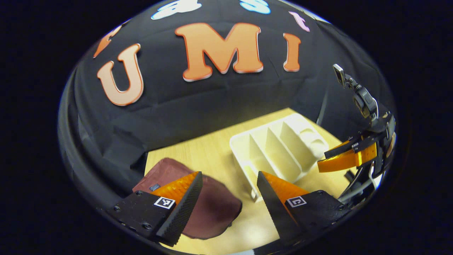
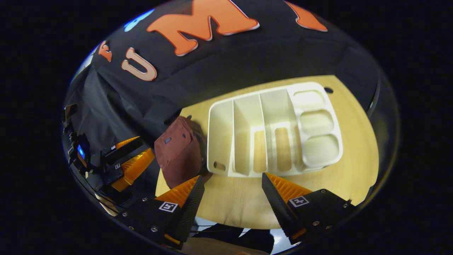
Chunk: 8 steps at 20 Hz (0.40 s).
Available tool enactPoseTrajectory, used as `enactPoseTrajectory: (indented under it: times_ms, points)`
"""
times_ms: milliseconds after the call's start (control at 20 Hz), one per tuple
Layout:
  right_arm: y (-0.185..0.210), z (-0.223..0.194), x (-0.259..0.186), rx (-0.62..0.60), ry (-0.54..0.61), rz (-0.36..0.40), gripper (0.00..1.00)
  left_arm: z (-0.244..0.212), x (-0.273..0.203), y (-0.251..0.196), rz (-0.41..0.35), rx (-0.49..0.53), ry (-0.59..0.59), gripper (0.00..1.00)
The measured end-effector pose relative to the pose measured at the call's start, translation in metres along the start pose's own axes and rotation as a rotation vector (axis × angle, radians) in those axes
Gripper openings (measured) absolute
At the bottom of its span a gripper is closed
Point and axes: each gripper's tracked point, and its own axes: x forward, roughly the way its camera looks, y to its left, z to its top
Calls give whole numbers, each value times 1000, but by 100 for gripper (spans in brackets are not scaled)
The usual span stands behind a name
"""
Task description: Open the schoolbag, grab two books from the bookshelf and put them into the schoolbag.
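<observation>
At the bottom of the left gripper view, the left gripper (image 1: pixel 230 177) has its fingers spread wide with nothing between them. The maroon bag (image 1: pixel 208 205) lies flat on the wooden table (image 1: pixel 208 152) in the lower left of the frame, partly behind the left finger and reaching into the gap between the two. The white shelf (image 1: pixel 279 148) sits right of centre, just above the right fingertip, its slots holding no books. The right gripper (image 1: pixel 339 161) hangs at the right edge, beside the shelf.

At the bottom of the right gripper view, the right gripper (image 2: pixel 233 180) is also spread wide and holds nothing. The shelf (image 2: pixel 272 127) fills the centre, its near edge just above the fingertips. The bag (image 2: pixel 178 152) lies touching the shelf's left side, above the left finger. The left gripper (image 2: pixel 131 159) shows at the far left, its jaws parted.
</observation>
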Motion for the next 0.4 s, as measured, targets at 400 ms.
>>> enactPoseTrajectory:
  times_ms: [400]
  points:
    - [-44, 96, -91, -203, -532, -197, 97, 95, -37, -7, 87, -114, -335, 98]
